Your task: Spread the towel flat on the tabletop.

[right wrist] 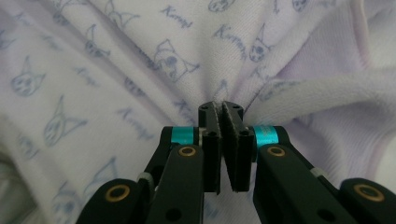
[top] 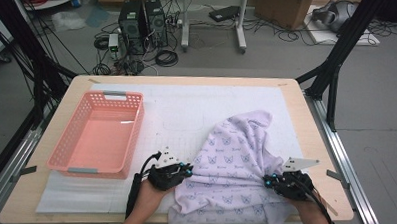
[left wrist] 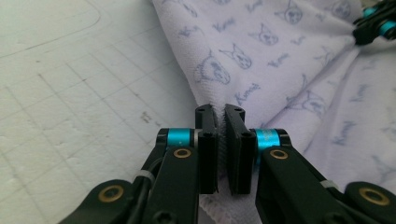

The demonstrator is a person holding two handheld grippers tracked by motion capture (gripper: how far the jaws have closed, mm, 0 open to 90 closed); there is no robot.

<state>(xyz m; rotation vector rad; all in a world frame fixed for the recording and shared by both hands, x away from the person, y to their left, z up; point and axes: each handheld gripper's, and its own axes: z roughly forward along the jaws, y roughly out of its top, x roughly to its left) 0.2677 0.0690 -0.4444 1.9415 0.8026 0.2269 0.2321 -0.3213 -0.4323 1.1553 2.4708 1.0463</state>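
Observation:
A pale lilac towel (top: 235, 160) printed with small blue cat faces lies crumpled on the near right part of the table, its front edge hanging over the table's rim. My left gripper (top: 187, 170) pinches the towel's left edge; in the left gripper view the jaws of this gripper (left wrist: 220, 109) are shut on the towel (left wrist: 280, 60) with cloth squeezed between them. My right gripper (top: 267, 180) grips the towel's right side. In the right gripper view that gripper (right wrist: 221, 107) is shut on a gathered fold of the towel (right wrist: 140, 56).
A pink plastic basket (top: 62, 147), nothing in it, stands at the table's left. A white gridded mat (top: 186, 107) covers the wooden tabletop. Behind the table the floor holds computer towers (top: 143, 21), cables and cardboard boxes. Black frame posts stand at both sides.

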